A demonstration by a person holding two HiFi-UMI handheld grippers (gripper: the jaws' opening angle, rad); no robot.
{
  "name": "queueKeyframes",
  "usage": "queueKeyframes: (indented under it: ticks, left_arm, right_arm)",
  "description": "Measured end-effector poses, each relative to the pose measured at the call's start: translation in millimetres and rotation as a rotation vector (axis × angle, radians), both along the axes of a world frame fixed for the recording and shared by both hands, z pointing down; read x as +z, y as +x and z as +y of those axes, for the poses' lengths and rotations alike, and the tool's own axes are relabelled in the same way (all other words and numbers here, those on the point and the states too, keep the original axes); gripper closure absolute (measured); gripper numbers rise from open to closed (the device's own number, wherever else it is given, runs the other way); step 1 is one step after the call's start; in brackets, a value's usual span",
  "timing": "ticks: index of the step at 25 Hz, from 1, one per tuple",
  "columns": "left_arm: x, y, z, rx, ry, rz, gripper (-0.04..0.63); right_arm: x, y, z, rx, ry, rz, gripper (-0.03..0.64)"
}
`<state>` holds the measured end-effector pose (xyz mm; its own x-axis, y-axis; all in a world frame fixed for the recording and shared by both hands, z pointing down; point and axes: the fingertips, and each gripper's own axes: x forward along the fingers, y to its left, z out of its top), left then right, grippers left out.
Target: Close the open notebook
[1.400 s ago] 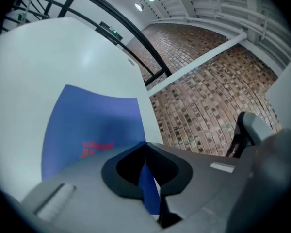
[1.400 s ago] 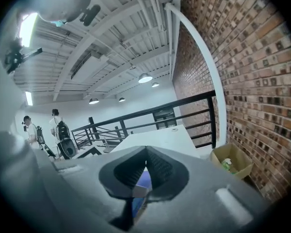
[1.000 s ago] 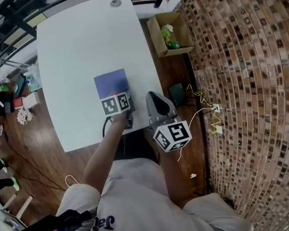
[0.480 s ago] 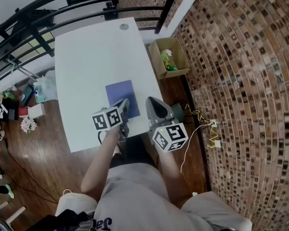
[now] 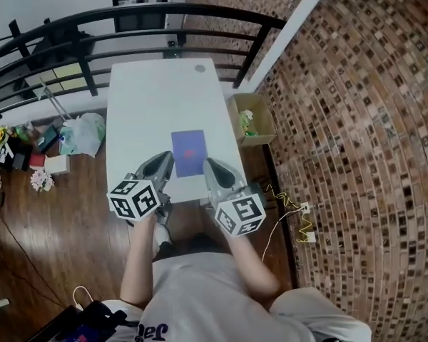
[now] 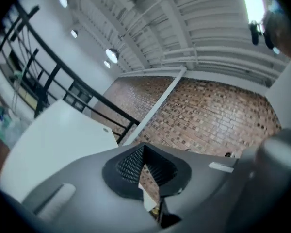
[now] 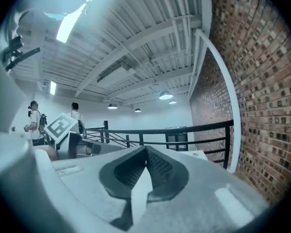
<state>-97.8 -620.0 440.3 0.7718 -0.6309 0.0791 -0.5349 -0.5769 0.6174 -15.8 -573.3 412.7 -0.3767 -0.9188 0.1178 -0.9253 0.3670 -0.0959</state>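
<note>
Left gripper (image 5: 167, 157) and right gripper (image 5: 208, 162) both had jaws pressed together on nothing, held clear of the white table (image 5: 139, 98); from my head view the purple notebook (image 5: 189, 152) lay closed and flat on it, between their tips

Matt notebook (image 5: 189, 152), smooth table (image 5: 143, 98)

Purple notebook (image 5: 189, 152), white table (image 5: 139, 112), brown brick wall (image 5: 371, 120), grey left tool (image 5: 165, 157) and right tool (image 5: 210, 164) with black-and-white markers (image 5: 134, 199)
</note>
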Motion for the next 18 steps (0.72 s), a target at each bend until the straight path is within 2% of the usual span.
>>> queueKeyframes:
  ticks: [5,8,10,14,16,18]
  left_arm:
    - [-33.3,-10.8,52.4,-0.163,0.323,-0.255,0.585]
    - [-39.4,-1.4,105.2,-0.254,0.429,-0.355,0.584]
    - [-30.7,13.9,151.5,-0.278,0.441,-0.404,0.584]
    - [8.7,62.4,249.2,-0.263,0.348,-0.434,0.584]
    - [12.5,75.4,282.0,-0.255,0.333,-0.462,0.584]
    - [-6.7,77.9,300.1,-0.262,0.350,-0.476,0.584]
  right_arm:
    - [-30.0,-4.2,41.3,-0.041,0.090,-0.010,0.630]
    - [-26.9,12.9,95.9,-0.044,0.105,-0.015,0.630]
    - [-8.9,34.4,142.4,-0.019,0.078,-0.018,0.630]
    - [53.8,85.2,231.1,0.022,-0.088,0.013,0.630]
    - [64.4,99.0,260.6,0.018,-0.158,-0.009,0.630]
    - [45.9,101.3,277.1,-0.008,-0.134,-0.019,0.630]
